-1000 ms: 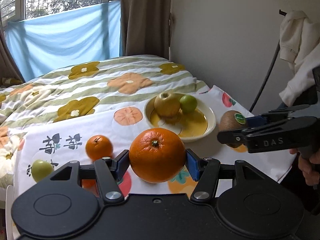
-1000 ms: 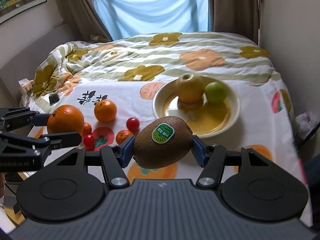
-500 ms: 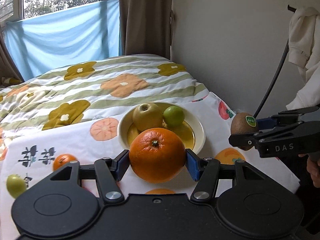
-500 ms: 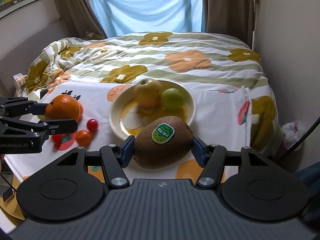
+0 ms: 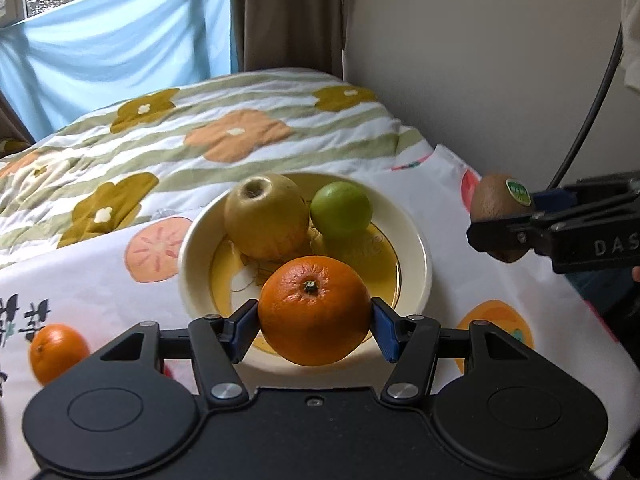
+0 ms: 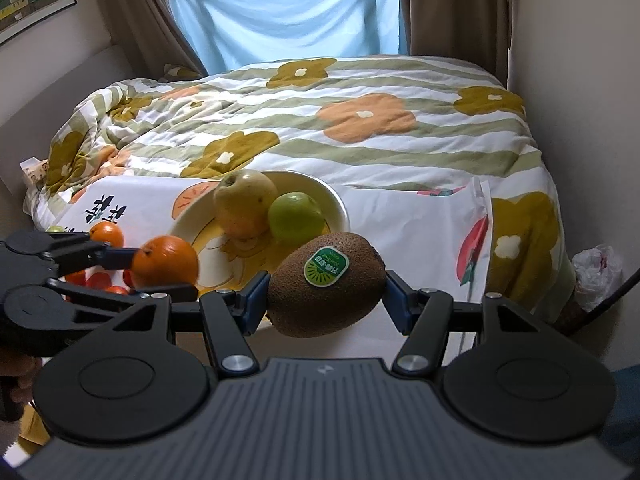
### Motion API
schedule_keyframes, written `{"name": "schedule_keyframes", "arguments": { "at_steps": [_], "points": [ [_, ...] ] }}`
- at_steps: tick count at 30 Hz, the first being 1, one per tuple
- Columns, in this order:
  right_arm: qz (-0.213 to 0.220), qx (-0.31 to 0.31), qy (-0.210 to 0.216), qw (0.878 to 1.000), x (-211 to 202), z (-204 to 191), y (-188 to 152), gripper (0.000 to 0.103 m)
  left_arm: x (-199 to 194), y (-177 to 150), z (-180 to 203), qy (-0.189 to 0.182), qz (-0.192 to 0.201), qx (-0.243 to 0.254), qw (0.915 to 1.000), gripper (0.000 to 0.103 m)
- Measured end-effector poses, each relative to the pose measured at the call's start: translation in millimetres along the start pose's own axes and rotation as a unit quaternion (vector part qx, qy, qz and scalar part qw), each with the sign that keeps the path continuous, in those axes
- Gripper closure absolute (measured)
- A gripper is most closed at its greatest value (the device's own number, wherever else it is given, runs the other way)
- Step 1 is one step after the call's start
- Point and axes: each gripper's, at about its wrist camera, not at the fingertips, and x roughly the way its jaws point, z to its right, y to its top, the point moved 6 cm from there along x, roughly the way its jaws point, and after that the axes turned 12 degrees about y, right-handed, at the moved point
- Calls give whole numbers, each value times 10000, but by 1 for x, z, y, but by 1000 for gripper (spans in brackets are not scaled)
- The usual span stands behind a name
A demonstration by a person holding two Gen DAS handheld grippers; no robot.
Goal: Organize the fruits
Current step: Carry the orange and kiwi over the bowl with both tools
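Fuzzy matt kiwi (image 6: 326,286), dimpled glossy orange (image 5: 314,310), smooth glazed bowl (image 5: 418,258), soft quilted cloth bedspread (image 6: 360,120)

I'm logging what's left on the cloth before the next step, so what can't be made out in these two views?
- Small red fruits, right wrist view: mostly hidden behind the left gripper; count unclear.
- Green fruit, same view: only a sliver shows above that gripper.
- Plate near rim, left wrist view: covered by the held orange.
- Kiwi sticker text: too small to read.

A flowered quilt (image 6: 320,120) covers the bed below a blue-curtained window (image 6: 288,8).
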Motion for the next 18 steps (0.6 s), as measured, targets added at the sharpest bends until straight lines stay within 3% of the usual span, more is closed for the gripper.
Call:
{"name": "schedule_keyframes", "arguments": {
  "at_steps": [13, 15, 17, 18],
  "points": [
    [-132, 109, 83, 9998, 23, 21, 3, 28, 38, 0, 21, -20, -406, 254, 9989, 39],
    [-134, 110, 95, 9998, 24, 22, 3, 28, 37, 0, 20, -4, -389, 230, 9990, 30],
    [-142, 91, 103, 9998, 27, 22, 5, 28, 29, 4, 17, 70, -224, 189, 9995, 4],
    [-149, 84, 111, 9998, 28, 22, 6, 28, 25, 5, 16, 105, -156, 170, 9997, 3]
  ]
}}
